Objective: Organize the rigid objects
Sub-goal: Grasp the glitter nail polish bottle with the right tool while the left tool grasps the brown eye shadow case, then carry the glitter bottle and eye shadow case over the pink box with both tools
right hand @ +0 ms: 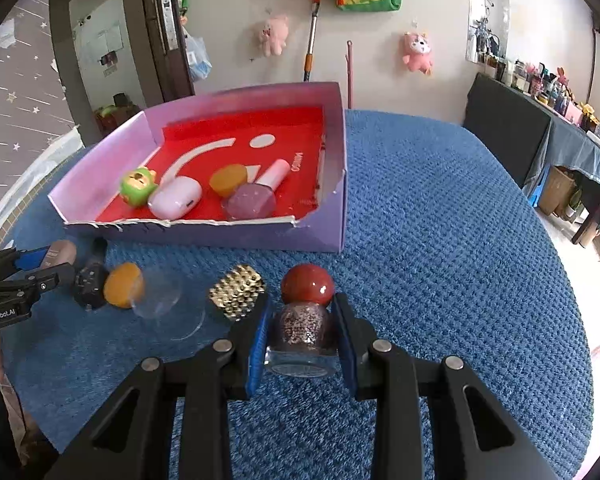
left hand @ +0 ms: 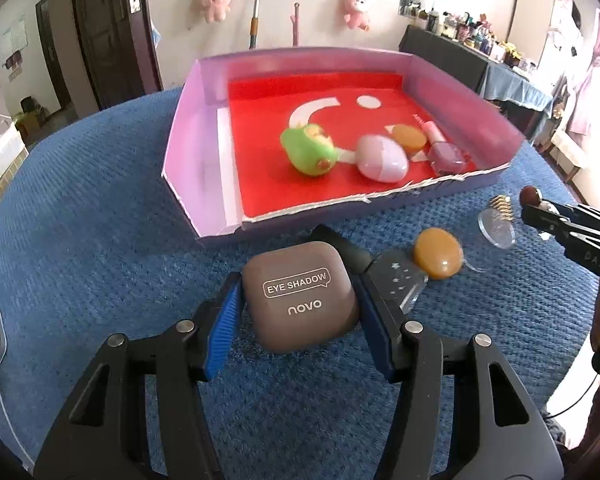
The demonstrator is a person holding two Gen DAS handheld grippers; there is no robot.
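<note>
Two handheld grippers work over a round table covered in a blue knitted cloth [right hand: 440, 240]. Left gripper [left hand: 298, 300] has its blue-padded jaws closed on the sides of a brown eyeshadow case [left hand: 300, 294] printed "EYE SHADOW novo", which sits on the cloth just in front of the tray. Right gripper [right hand: 302, 334] has its jaws clamped on a glittery nail polish bottle [right hand: 304, 332] with a round red-brown cap, also in front of the tray, toward its right corner.

Between the two grippers, on the cloth, lie a dark star-printed item [left hand: 396, 280], an amber oval piece [left hand: 438, 254] touching a clear round disc [right hand: 168, 308], and a gold studded object [right hand: 238, 292] just left of the bottle.

Behind them sits a shallow purple cardboard tray [right hand: 342, 184] with a red floor. Inside it are a green toy figure [right hand: 136, 186], a pale pink earbud case [right hand: 174, 202], another amber piece [right hand: 228, 180], and a purple nail polish with a pink cap [right hand: 256, 196].
</note>
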